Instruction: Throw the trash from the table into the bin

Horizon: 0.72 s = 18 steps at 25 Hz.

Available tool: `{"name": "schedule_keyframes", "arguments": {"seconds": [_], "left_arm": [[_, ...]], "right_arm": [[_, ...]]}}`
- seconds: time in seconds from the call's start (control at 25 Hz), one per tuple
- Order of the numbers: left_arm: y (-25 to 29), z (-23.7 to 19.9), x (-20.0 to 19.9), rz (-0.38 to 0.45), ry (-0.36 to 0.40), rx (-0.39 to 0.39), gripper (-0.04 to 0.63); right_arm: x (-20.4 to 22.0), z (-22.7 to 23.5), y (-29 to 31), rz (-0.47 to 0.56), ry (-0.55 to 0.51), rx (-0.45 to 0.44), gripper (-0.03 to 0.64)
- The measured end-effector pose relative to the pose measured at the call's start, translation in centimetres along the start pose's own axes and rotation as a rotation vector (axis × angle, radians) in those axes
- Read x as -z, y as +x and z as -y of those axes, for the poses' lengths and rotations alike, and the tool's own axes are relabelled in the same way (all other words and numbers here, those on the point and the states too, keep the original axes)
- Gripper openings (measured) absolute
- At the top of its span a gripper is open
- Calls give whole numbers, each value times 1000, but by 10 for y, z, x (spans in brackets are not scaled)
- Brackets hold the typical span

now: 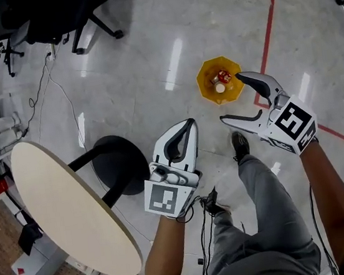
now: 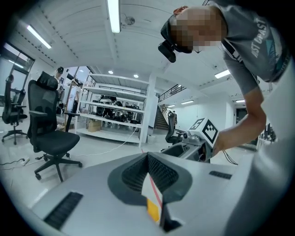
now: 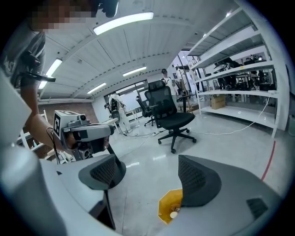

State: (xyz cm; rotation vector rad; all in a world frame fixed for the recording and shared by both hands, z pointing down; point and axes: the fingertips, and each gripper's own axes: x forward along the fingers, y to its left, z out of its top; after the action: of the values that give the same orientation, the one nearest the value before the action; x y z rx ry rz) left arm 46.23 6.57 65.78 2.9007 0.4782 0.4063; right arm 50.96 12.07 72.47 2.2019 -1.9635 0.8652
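The right gripper: I read its ribbed black pads as spread wide, with nothing between them. The left gripper: its jaws meet tip to tip, and I can make out nothing gripped. The bin, a yellow tub with angular sides, stands on the glossy grey floor just beyond the right gripper's jaws, ahead and right of the left gripper. The trash, small red and white pieces, lies inside it. The oval beige table sits left of the left gripper.
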Motion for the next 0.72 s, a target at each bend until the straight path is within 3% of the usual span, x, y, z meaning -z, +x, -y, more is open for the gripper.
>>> {"name": "schedule_keyframes", "arguments": {"seconds": [0.36,0.6,0.68,0.72], "left_arm": [[-94,44,-100,88,94,-11,41],[-192,75,-173,214,144,-54,41],[-230,87,-188,210,209,-73,41],[-250,93,-192,181,264,-76,41]], "right_arm": [[-78,-119,-60,69,-91,-28,417],[-139,-229,-96,169,-88,-30,111],[-163,-267,-107,212,-74,-49,14],[-175,-287,-113,229,-72,-58,9]]}}
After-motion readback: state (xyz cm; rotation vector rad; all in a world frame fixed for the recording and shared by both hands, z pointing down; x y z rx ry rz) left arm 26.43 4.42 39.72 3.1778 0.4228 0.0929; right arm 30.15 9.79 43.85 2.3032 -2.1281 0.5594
